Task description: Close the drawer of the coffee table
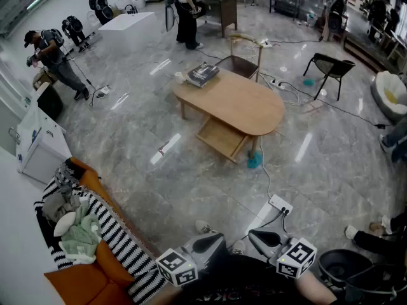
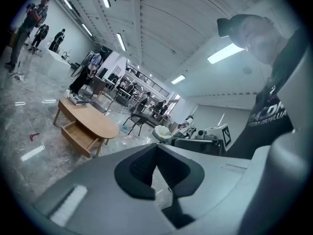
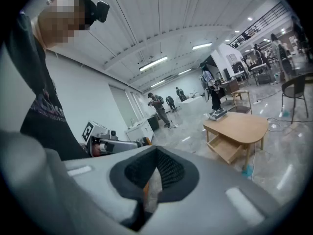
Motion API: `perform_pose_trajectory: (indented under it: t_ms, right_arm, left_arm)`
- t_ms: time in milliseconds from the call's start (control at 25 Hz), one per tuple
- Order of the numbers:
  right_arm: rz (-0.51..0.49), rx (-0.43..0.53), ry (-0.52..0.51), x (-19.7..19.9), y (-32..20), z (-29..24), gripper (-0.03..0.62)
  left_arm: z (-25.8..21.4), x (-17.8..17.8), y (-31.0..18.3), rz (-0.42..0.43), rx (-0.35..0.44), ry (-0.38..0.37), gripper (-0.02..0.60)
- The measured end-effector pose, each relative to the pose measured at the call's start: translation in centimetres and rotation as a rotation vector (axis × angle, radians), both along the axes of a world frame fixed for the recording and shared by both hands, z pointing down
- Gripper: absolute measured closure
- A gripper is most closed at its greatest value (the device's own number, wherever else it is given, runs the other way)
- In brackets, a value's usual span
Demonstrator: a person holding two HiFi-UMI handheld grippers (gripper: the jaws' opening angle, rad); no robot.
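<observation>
Grey floor, drawer open toward lower-left

The head view looked down from high up, far from the coffee table. The two gripper views looked from low down, across the floor. All three saw that table.

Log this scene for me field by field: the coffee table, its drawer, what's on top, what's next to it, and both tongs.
Coffee table: oval, light wood, out on the open floor, well away from the person
Drawer: pulled out below the tabletop, looks empty
On top: dark book at the table's far end
Next to it: wooden chair behind the far side
Left tongs: shut, nothing held, far from the table
Right tongs: shut, nothing held, far from the table
Task state: drawer not yet closed
</observation>
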State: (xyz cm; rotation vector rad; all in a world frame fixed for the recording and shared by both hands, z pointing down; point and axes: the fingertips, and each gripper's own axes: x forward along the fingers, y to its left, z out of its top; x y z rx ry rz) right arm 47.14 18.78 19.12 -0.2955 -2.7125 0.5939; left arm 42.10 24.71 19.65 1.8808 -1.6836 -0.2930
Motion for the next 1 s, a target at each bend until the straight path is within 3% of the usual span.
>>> perform_pose_trajectory:
  t_ms: [1000]
  right_arm:
    - [-0.006, 0.0, -0.033, 0.3, -0.9, -0.6, 0.594]
  left_arm:
    - [-0.7, 0.4, -1.2, 0.005, 0.011, -0.028, 0.584]
